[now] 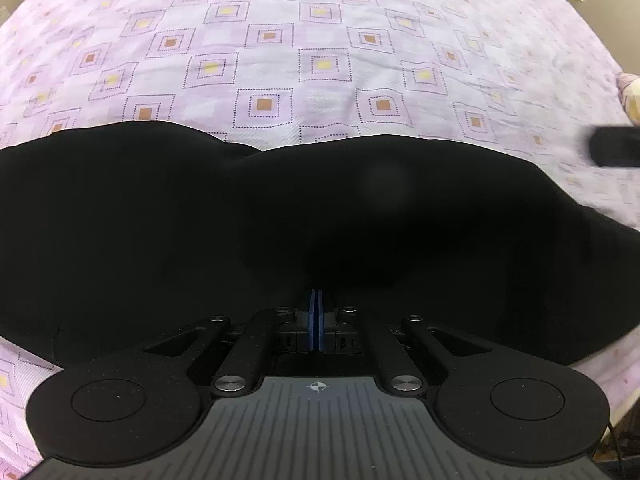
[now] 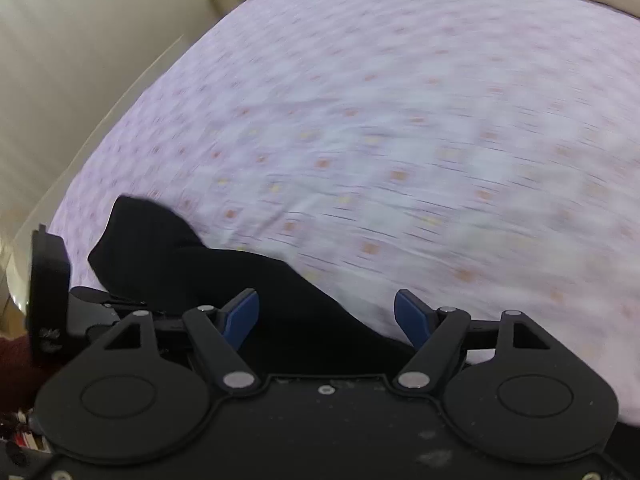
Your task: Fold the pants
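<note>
1. One pair of black pants (image 1: 280, 216) lies on one bed sheet (image 1: 320, 60), lilac with dotted squares; two grippers are in use, one per hand
2. The left gripper (image 1: 315, 308) points steeply down at the bed; its two blue pads (image 1: 310, 320) are pressed together with no gap between them
3. In the left wrist view the dark cloth spreads right across the frame just past those pads, and the tips sink into it. The fabric is too dark to show whether a fold is pinched there, so I cannot tell what, if anything, it grips
4. At the right edge of that view a blurred black bar (image 1: 616, 146) hangs over the sheet, beyond the cloth; it is too smeared to identify
5. The right gripper (image 2: 326, 316) tilts down toward the sheet, and its whole view is motion-blurred
6. Its two blue fingers (image 2: 240, 320) stand wide apart and nothing sits clamped between them
7. The pants (image 2: 224, 276) run from behind the left finger up and leftward to a raised black corner, with the sheet (image 2: 400, 120) beyond; the right finger is over bare sheet at the cloth's edge
8. A black device (image 2: 48, 292) shows at the far left of the right wrist view, beside the cloth
</note>
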Demonstrator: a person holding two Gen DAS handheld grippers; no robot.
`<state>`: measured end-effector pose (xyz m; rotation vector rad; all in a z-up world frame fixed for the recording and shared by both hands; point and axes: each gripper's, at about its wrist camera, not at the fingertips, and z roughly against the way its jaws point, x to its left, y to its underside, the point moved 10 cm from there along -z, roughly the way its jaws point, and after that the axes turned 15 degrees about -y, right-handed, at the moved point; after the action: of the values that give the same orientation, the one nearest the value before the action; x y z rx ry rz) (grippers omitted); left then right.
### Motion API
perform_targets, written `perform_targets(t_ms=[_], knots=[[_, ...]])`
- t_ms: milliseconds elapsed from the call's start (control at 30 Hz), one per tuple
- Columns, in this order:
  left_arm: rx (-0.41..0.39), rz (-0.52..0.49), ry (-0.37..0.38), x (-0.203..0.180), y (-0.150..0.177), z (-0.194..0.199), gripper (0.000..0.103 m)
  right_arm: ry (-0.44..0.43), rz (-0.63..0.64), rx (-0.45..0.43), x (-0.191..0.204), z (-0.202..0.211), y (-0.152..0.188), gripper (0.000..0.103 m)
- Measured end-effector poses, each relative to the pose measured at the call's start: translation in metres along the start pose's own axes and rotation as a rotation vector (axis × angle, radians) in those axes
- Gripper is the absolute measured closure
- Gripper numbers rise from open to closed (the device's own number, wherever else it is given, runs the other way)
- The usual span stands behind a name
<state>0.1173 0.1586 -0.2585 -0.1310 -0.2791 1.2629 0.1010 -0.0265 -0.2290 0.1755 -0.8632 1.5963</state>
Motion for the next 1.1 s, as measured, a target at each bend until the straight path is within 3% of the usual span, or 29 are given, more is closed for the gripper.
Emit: perform_targets(t_ms=[67, 167, 333, 367, 400, 467, 733, 900, 1033, 1100], knots=[[0.000, -0.004, 0.019, 0.005, -0.001, 0.007, 0.101, -0.015, 0.004, 0.041, 0.002, -0.025, -0.009, 0.024], [-0.064, 0.024, 0.021, 0.021, -0.013, 0.026, 0.101, -0.036, -0.019, 0.097, 0.001, -0.053, -0.018, 0.024], [-0.117, 0.066, 0.015, 0.048, -0.035, 0.046, 0.101, -0.108, -0.149, 0.213, 0.001, -0.092, -0.016, 0.024], [-0.122, 0.074, 0.015, 0.052, -0.041, 0.048, 0.101, -0.126, -0.164, 0.220, 0.002, -0.094, -0.014, 0.029], [-0.124, 0.079, 0.015, 0.055, -0.047, 0.047, 0.101, -0.138, -0.159, 0.211, 0.005, -0.094, -0.013, 0.057], [-0.132, 0.086, 0.016, 0.058, -0.062, 0.048, 0.101, -0.146, -0.090, 0.173, 0.016, -0.086, -0.013, 0.096], [-0.151, 0.045, 0.035, 0.040, -0.106, 0.040, 0.096, -0.062, 0.328, 0.137, 0.079, -0.051, 0.029, 0.096], [-0.097, -0.065, 0.031, 0.011, -0.106, 0.018, 0.096, -0.033, 0.405, 0.157, 0.095, -0.053, 0.053, 0.096], [0.019, -0.161, 0.063, -0.009, -0.078, 0.002, 0.096, -0.017, 0.440, 0.170, 0.100, -0.050, 0.062, 0.096], [0.026, -0.179, 0.085, -0.013, -0.064, 0.006, 0.096, -0.014, 0.447, 0.171, 0.101, -0.049, 0.063, 0.096]])
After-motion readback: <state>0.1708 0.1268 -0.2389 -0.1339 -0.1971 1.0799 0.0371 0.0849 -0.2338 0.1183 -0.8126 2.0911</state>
